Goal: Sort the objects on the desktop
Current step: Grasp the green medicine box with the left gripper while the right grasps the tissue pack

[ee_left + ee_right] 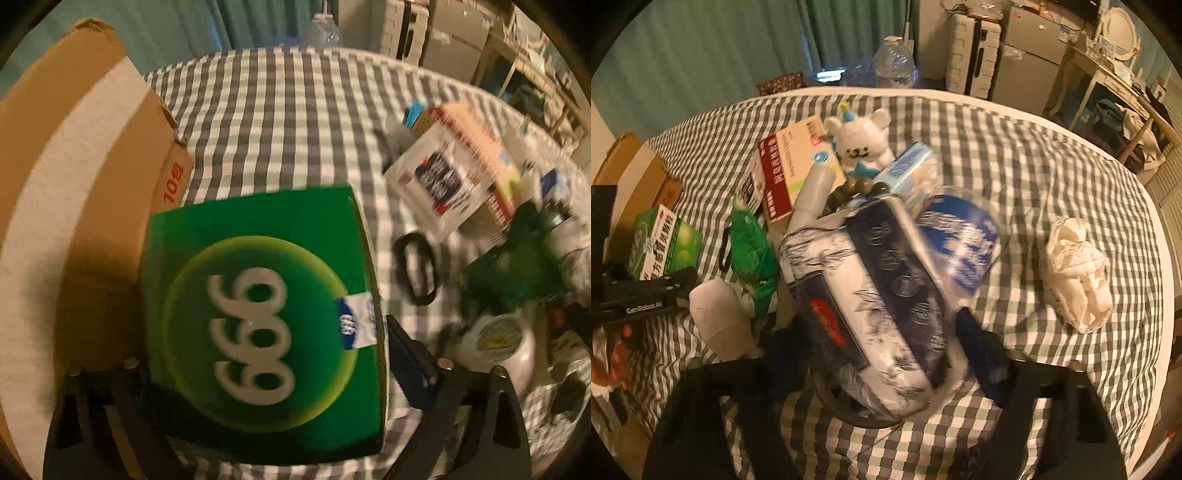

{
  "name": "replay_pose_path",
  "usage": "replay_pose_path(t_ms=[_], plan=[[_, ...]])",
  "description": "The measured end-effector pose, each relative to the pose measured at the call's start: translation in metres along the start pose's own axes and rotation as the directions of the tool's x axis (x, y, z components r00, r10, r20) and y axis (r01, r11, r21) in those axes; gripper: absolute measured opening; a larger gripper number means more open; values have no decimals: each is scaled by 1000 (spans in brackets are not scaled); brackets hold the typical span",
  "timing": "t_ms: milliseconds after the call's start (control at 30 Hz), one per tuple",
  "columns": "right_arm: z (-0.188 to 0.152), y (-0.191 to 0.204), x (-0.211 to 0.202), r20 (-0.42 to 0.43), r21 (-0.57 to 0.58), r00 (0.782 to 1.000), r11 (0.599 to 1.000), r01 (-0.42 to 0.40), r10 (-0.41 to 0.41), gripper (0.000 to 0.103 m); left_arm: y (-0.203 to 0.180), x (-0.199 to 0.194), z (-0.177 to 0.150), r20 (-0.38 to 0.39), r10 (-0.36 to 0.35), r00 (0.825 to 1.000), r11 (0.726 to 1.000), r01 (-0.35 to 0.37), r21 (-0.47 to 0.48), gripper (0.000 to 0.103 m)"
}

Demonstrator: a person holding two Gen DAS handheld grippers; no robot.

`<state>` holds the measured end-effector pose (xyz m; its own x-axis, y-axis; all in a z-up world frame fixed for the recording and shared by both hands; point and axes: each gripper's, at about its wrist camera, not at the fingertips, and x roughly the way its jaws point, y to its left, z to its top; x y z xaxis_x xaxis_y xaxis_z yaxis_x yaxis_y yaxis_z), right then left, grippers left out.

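My left gripper (266,373) is shut on a green box marked 999 (258,317) and holds it above the checked cloth beside a cardboard box (81,155). The same green box (665,243) and the left gripper (646,291) show at the left of the right wrist view. My right gripper (879,350) is shut on a white packet with dark bamboo print (871,295), at the near side of a heap of objects.
The heap holds a white bear toy (860,142), a red-and-white box (790,170), a blue tissue pack (916,170), wooden beads (857,188) and a green bag (750,247). A crumpled white bag (1078,273) lies right. A black ring (417,273) lies on the cloth.
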<state>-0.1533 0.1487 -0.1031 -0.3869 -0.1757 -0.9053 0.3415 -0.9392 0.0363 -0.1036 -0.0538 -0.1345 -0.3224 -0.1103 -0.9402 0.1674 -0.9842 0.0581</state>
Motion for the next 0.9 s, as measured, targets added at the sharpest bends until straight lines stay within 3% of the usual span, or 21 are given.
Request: replay_pose_path(t_ms=[67, 167, 333, 500, 633, 900], plan=[[1, -4, -1, 1, 22, 1000, 1000, -14, 14, 55, 5, -10, 4, 31, -27, 999, 999, 28, -28, 79], [1, -5, -4, 12, 29, 1000, 1000, -7, 6, 42, 14, -21, 7, 66, -58, 996, 996, 62, -67, 78], [2, -1, -23, 65, 32, 998, 999, -29, 27, 34, 25, -26, 1, 75, -55, 996, 994, 62, -92, 78], [-4, 7, -51, 134, 20, 990, 999, -46, 43, 33, 26, -62, -15, 141, -61, 988, 991, 77, -110, 78], [-2, 16, -75, 207, 13, 974, 996, -90, 86, 33, 30, -92, -16, 224, -97, 970, 983, 128, -128, 78], [-19, 35, -107, 236, -30, 963, 991, -129, 132, 33, 23, -151, -38, 347, -129, 929, 982, 169, -88, 78]])
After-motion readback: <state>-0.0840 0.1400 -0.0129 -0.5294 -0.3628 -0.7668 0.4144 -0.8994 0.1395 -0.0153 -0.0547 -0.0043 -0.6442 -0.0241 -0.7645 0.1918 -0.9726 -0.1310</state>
